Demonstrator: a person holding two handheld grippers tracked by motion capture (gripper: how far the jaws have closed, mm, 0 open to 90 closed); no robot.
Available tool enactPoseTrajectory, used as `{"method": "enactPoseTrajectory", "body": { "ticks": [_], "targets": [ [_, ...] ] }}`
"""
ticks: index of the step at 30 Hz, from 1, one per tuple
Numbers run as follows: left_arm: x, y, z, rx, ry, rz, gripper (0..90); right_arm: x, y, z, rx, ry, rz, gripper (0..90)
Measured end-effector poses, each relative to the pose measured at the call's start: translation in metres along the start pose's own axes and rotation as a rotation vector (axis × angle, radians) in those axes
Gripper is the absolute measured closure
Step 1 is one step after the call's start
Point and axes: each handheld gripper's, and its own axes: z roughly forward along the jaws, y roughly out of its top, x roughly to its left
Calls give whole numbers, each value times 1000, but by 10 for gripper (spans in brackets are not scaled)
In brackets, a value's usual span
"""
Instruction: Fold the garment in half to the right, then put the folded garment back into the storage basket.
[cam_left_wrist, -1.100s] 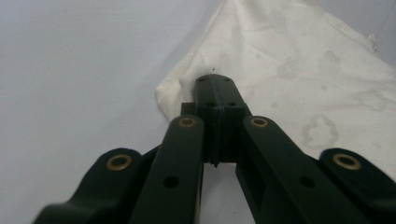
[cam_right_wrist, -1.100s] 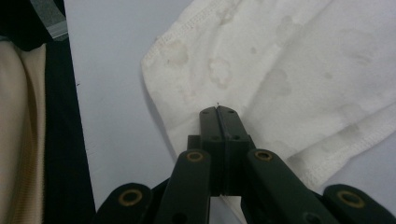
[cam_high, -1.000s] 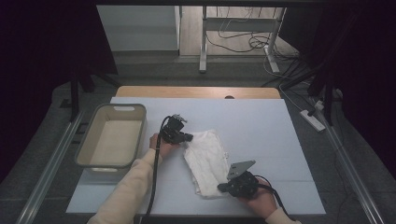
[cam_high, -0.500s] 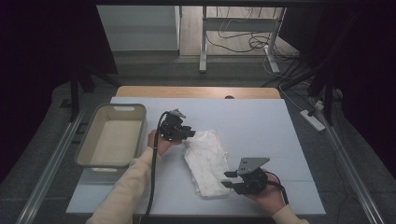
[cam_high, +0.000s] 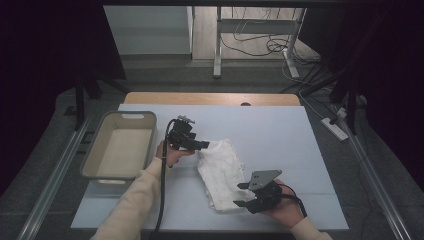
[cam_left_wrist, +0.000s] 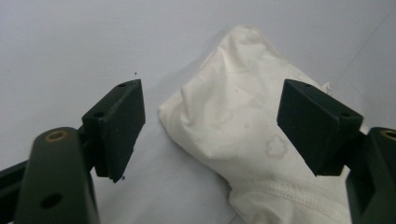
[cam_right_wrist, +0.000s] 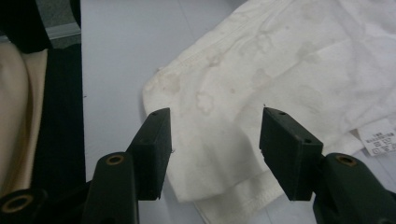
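Note:
A folded white cloth (cam_high: 222, 172) with a faint printed pattern lies flat on the pale table (cam_high: 280, 130). My left gripper (cam_high: 202, 146) hovers at the cloth's far left corner. Its jaws have just been opening and stand wide, with the cloth (cam_left_wrist: 243, 126) lying below them untouched by the left gripper (cam_left_wrist: 219, 123). My right gripper (cam_high: 242, 197) is at the cloth's near right corner. Its jaws have also just been opening, and the right gripper (cam_right_wrist: 217, 144) straddles the hemmed edge of the cloth (cam_right_wrist: 289, 60) without pressing it. A small care label (cam_right_wrist: 380, 142) sticks out near that edge.
An empty beige tub (cam_high: 88, 159) stands at the table's left side, close to the left forearm. A wooden strip (cam_high: 210, 98) runs along the table's far edge. On the floor beyond the right side lies a power strip (cam_high: 336, 129).
Both pairs of jaws have gone from shut on the cloth's corners to open. The left gripper has lifted a little; the right hand has drawn slightly back to the right.

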Motion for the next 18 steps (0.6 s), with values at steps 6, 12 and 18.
{"method": "enactPoseTrajectory", "body": {
  "ticks": [6,12,18],
  "targets": [
    [1,-2,1,8,-12,-23,208,3,3,3,16,11,-29,423],
    [5,-3,8,20,-22,-47,194,1,3,2,12,7,-25,423],
    [9,-4,13,34,-29,-64,186,3,3,4,18,9,-34,423]
  ]
}}
